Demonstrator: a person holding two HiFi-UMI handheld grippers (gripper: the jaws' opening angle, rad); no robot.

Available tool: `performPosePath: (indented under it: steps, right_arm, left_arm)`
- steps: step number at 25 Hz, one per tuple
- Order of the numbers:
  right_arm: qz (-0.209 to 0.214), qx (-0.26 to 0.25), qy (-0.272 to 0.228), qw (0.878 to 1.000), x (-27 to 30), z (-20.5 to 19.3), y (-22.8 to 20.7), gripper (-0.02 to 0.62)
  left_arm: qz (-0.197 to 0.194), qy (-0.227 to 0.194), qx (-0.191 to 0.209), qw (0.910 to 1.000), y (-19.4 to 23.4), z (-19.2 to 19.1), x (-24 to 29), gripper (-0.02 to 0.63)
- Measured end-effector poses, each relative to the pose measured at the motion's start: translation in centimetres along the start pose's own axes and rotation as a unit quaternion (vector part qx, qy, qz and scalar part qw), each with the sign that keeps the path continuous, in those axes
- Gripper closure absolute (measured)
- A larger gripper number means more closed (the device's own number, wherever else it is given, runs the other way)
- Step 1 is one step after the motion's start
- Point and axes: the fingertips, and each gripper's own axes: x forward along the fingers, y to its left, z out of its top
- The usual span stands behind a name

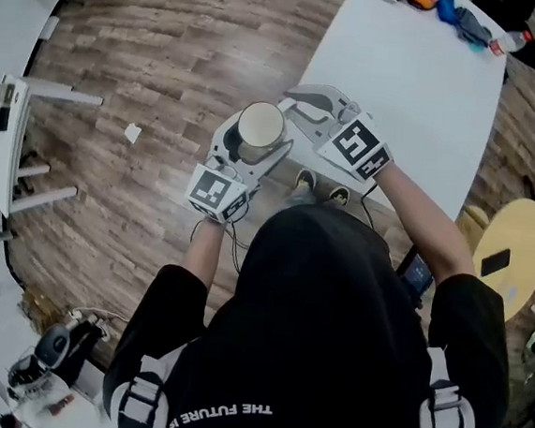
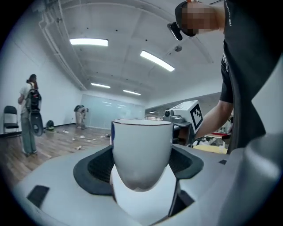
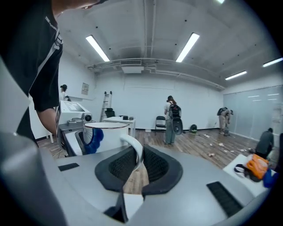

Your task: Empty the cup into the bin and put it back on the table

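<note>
A white cup (image 1: 260, 128) with a blue mark is held upright in the air between both grippers, above the wooden floor just off the white table's (image 1: 420, 91) near corner. My left gripper (image 1: 245, 152) is shut on the cup's body (image 2: 141, 150), which fills the gap between its dark pads. My right gripper (image 1: 300, 117) is shut on the cup's curved handle (image 3: 134, 148), with the cup's rim (image 3: 106, 126) to its left. What is inside the cup cannot be made out. No bin shows in any view.
Orange and blue items (image 1: 438, 4) lie at the table's far end. A yellow round stool (image 1: 514, 242) stands at the right, white furniture (image 1: 11, 137) at the left. A paper scrap (image 1: 132, 132) lies on the floor. People (image 3: 171, 119) stand far off.
</note>
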Motion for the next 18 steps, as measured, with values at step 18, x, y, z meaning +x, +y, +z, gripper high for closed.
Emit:
performPosePath:
  steps: [18]
  right_arm:
    - [-0.313,0.103,0.043,0.943,-32.0,-14.9,-13.0,0.545]
  left_arm:
    - [-0.307,0.067,0.094,0.9448,-22.9,-3.8,26.6,0.235]
